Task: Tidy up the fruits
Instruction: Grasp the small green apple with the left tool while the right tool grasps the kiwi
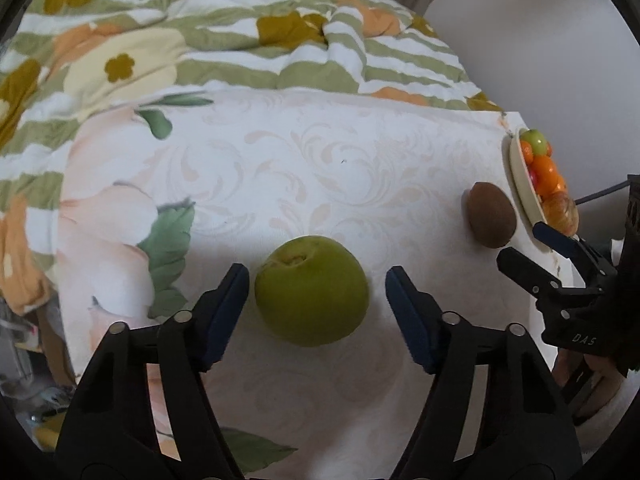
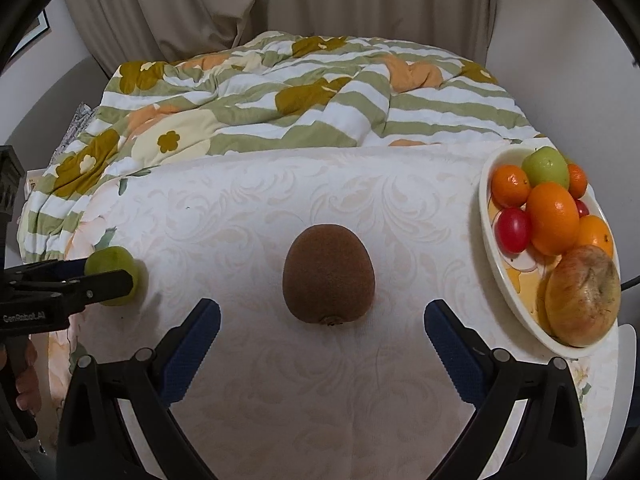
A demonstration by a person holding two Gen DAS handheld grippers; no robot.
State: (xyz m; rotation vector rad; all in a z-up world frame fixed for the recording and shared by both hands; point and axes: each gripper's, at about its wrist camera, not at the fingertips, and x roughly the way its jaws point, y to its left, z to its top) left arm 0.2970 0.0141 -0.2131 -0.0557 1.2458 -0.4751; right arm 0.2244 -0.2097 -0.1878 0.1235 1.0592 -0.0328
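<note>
A green apple (image 1: 312, 290) lies on the white cloth, between the open fingers of my left gripper (image 1: 316, 280); neither pad touches it. In the right wrist view the same apple (image 2: 110, 264) shows at the left, partly hidden by the left gripper. A brown kiwi (image 2: 328, 280) lies on the cloth just ahead of my open right gripper (image 2: 322, 316), slightly beyond its fingertips. The kiwi (image 1: 491, 215) also shows at the right of the left wrist view, beside the right gripper's fingers (image 1: 524, 270). A cream oval plate (image 2: 490, 240) at the right holds oranges, a green apple, red fruits and a yellowish apple.
A flowered green-striped quilt (image 2: 280, 92) lies bunched behind the white cloth (image 2: 320, 380). Beige curtains (image 2: 280, 0) hang behind it. The plate (image 1: 520, 184) sits at the cloth's right edge. A black cable runs past the plate.
</note>
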